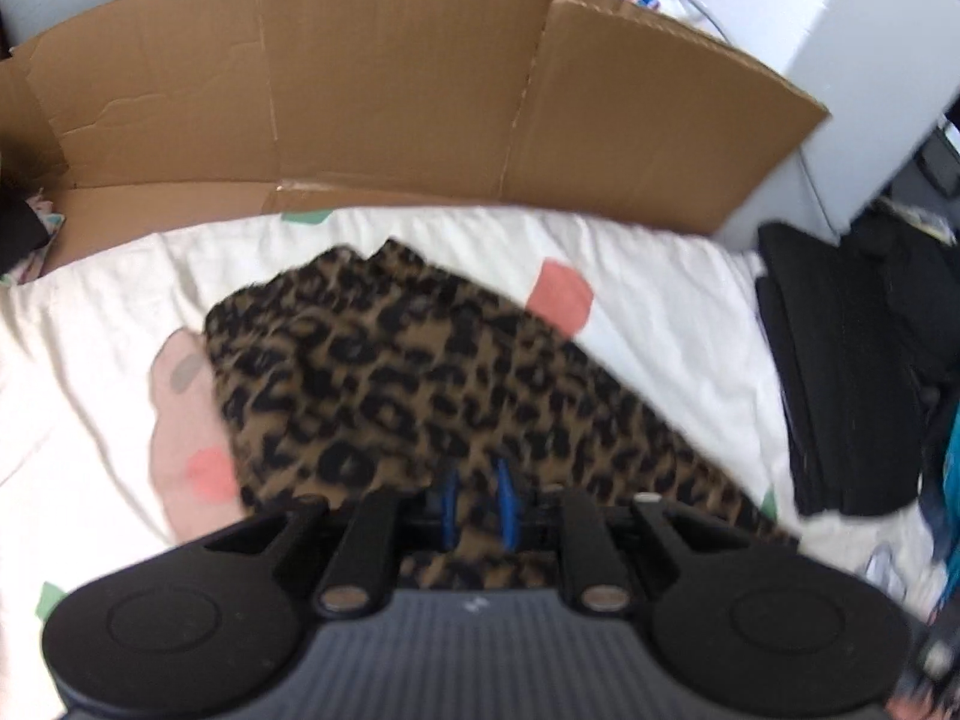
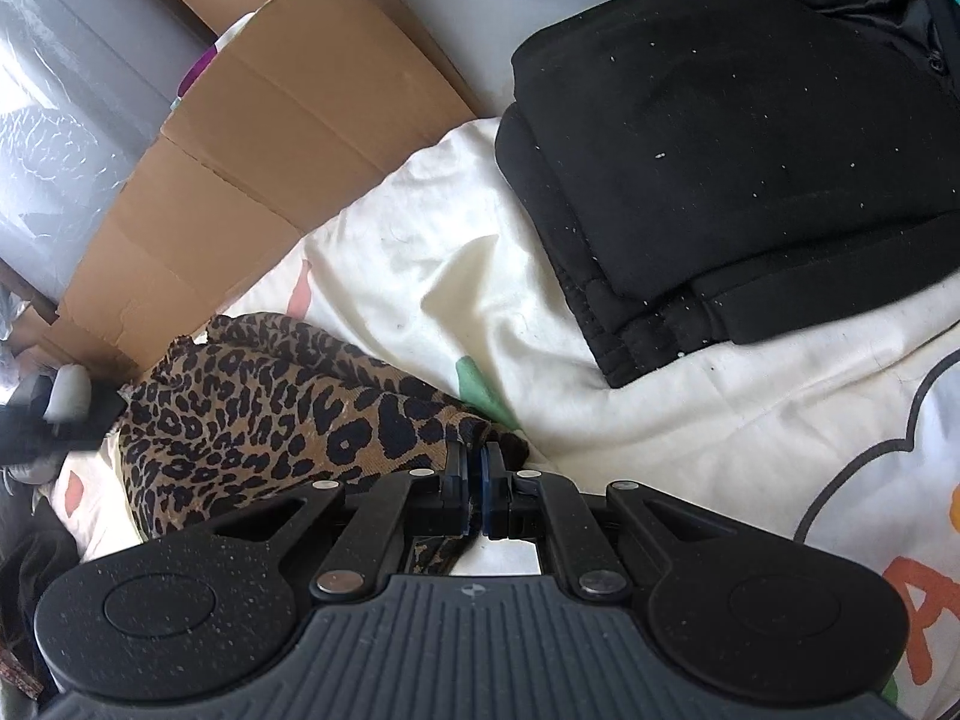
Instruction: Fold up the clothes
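Note:
A leopard-print garment [image 1: 420,372] lies on the white bedsheet [image 1: 90,360], lifted at its near edge. My left gripper [image 1: 477,501] is shut on that edge; its blue pads [image 1: 450,498] stand a little apart with cloth bunched around and below them. In the right wrist view the same garment [image 2: 252,408] stretches to the left. My right gripper [image 2: 474,480] is shut on one of its corners, and a strip of the cloth hangs under the jaws. The left gripper shows there only as a dark blur [image 2: 48,414] at the garment's far end.
A flattened cardboard box [image 1: 420,90] stands along the far side of the bed. A stack of folded black clothes [image 2: 720,168] lies on the sheet to the right. A white cabinet [image 1: 810,30] is behind the cardboard.

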A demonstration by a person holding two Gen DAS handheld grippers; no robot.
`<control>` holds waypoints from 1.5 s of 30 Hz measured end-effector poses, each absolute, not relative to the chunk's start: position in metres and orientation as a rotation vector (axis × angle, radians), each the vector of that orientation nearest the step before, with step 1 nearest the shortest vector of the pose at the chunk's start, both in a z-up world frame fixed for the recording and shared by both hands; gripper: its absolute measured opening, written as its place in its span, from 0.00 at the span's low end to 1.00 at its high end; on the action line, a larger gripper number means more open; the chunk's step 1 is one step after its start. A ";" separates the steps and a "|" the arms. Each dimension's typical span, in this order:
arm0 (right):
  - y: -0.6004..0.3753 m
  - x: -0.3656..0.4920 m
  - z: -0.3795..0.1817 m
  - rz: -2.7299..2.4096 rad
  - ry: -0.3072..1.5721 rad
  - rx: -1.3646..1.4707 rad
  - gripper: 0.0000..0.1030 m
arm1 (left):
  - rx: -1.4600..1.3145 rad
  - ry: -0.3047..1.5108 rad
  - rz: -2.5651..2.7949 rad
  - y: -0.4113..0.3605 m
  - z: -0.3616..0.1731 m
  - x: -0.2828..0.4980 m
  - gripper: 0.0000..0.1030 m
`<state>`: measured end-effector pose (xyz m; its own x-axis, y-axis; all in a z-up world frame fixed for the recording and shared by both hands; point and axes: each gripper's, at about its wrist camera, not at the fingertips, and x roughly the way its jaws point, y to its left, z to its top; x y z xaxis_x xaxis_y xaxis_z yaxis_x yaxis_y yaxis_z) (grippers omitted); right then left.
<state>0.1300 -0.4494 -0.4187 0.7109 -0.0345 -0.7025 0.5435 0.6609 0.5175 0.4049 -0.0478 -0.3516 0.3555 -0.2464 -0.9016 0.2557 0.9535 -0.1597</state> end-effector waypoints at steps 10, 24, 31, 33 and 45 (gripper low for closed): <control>-0.452 0.130 -0.425 -0.358 0.742 0.799 0.02 | -0.045 1.145 -0.249 -0.080 -0.355 0.460 0.14; -0.456 0.132 -0.429 -0.345 0.752 0.817 0.03 | -0.132 1.262 -0.163 -0.107 -0.410 0.483 0.21; -0.456 0.132 -0.430 -0.338 0.751 0.816 0.03 | -0.147 1.322 -0.118 -0.100 -0.432 0.479 0.29; -0.456 0.132 -0.430 -0.335 0.752 0.813 0.03 | -0.187 1.329 -0.102 -0.096 -0.438 0.479 0.31; -0.456 0.135 -0.428 -0.329 0.762 0.790 0.04 | -0.459 1.325 0.074 -0.070 -0.464 0.485 0.05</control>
<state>0.1352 -0.4565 -0.4284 0.6919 0.0080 -0.7220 0.5306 0.6724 0.5160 0.4853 -0.0701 -0.4642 0.2547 -0.2055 -0.9449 -0.3088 0.9087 -0.2809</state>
